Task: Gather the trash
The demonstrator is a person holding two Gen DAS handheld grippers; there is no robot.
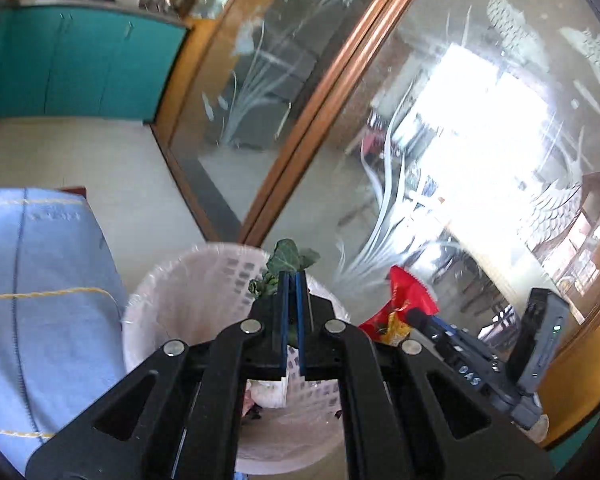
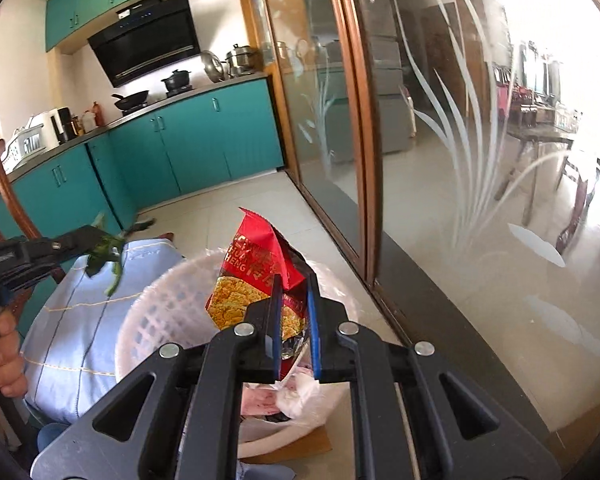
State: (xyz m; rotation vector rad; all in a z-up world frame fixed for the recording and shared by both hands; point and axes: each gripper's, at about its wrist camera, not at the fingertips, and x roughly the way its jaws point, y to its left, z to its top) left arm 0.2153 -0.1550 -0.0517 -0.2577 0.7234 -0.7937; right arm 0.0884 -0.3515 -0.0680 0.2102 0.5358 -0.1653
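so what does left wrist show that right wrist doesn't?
Left wrist only: the right gripper seen from the side, shut on the red snack bag.

Right wrist only: the range hood, the wok and pots on the counter, and the person's hand on the left gripper.

Both: the white trash basket holding crumpled waste, green leaves in the left gripper, the blue cloth, the teal cabinets and the etched glass door.

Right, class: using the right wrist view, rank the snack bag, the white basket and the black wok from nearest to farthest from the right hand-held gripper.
1. Snack bag: between the right hand-held gripper fingers.
2. White basket: just below and ahead.
3. Black wok: far left, on the stove.
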